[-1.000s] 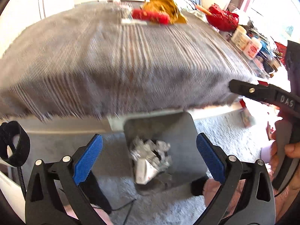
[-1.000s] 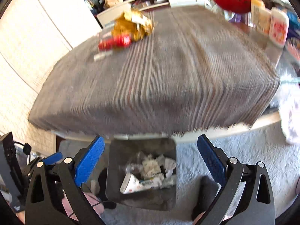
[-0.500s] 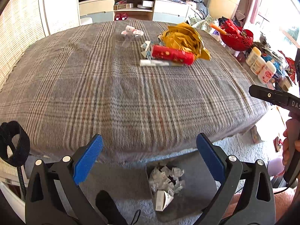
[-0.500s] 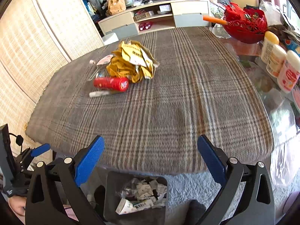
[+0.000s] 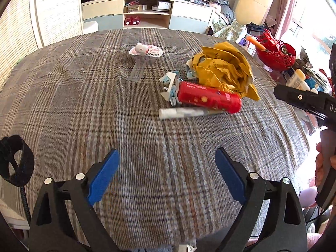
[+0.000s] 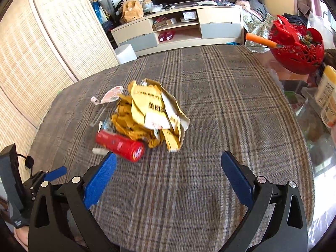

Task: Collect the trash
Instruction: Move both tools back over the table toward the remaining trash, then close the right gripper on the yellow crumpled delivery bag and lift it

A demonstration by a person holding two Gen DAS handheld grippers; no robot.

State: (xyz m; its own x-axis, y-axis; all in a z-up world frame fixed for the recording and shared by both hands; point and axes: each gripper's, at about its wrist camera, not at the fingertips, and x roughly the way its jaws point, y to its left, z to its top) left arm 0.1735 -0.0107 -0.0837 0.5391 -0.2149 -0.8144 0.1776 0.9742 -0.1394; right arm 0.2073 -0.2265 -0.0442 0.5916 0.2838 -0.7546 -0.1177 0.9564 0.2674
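Both grippers have swung up from the bin to the bench; the left gripper (image 5: 166,174) jaws are closing on nothing, the right gripper (image 6: 168,176) gapes empty. Ahead, uncollected: red tube (image 5: 209,99), crumpled yellow wrapper (image 6: 151,115), white stick (image 5: 180,113), plastic lid (image 5: 147,51)

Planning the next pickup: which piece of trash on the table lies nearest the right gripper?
The red tube, lying on its side, just beyond the right gripper; the crumpled yellow bag sits farther back.
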